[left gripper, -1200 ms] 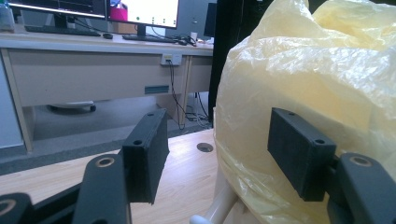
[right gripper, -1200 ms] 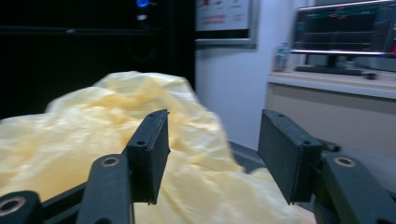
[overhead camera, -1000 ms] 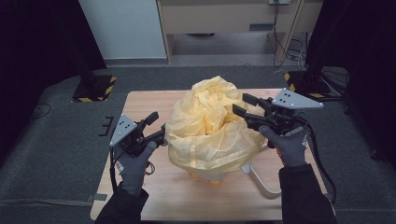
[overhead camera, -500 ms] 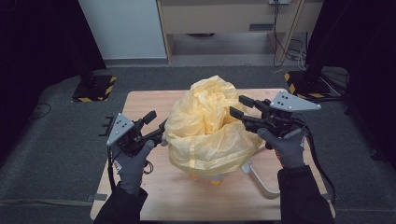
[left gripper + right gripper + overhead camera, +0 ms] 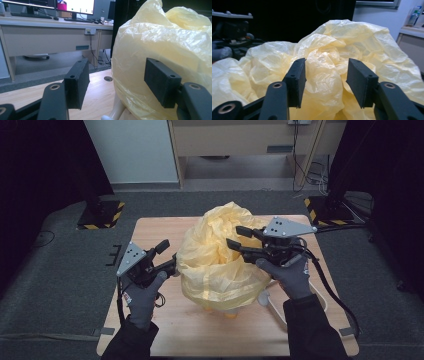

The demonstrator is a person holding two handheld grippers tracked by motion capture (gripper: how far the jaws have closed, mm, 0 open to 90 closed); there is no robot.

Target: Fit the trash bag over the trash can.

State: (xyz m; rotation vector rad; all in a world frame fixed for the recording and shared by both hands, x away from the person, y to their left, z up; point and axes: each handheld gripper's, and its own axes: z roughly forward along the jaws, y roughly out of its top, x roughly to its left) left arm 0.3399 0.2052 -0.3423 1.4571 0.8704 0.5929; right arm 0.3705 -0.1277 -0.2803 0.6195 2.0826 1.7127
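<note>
A crumpled, translucent yellow plastic bag [image 5: 220, 257] billows upright over a white object in the wooden table's [image 5: 160, 227] middle.

Two handheld grippers flank a crumpled pale yellow plastic bag [image 5: 220, 257]. The left black two-jaw gripper [image 5: 167, 254], left of the bag, carries a grey three-cornered plate dotted with small holes. The right black two-jaw gripper [image 5: 239, 237], right of the bag, bears a matching plate and trails a thick black cable. Each jaw ends in a flat black rectangular pad with small screw holes, on arms with brass-coloured pivot rings. The person wears grey knit gloves and dark sleeves.
</note>
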